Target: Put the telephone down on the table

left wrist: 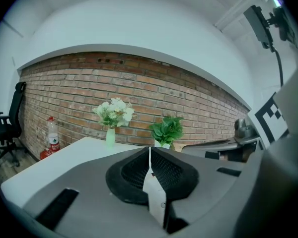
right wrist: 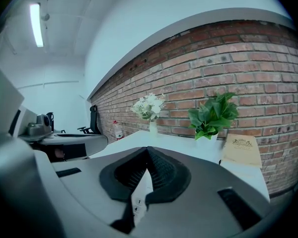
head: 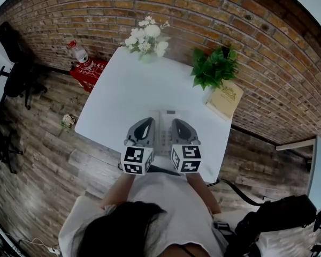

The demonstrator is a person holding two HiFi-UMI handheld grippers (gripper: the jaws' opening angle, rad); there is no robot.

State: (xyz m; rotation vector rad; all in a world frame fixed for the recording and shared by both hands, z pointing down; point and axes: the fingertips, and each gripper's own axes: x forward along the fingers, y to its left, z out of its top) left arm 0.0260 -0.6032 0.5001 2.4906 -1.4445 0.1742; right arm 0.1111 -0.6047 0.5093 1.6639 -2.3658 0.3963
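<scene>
A pale grey telephone lies on the white table near its front edge. My left gripper is at the phone's left side and my right gripper at its right side, both pointing away from me. In the left gripper view the jaws are pressed together with nothing between them, and a strip of the telephone shows below them. The right gripper is shut the same way, with the telephone's number keys visible beneath it. Whether either gripper touches the phone I cannot tell.
At the table's far edge stand a vase of white flowers and a green potted plant, with a tan book at the right edge. On the floor are a water bottle on a red box, an office chair and a black bag.
</scene>
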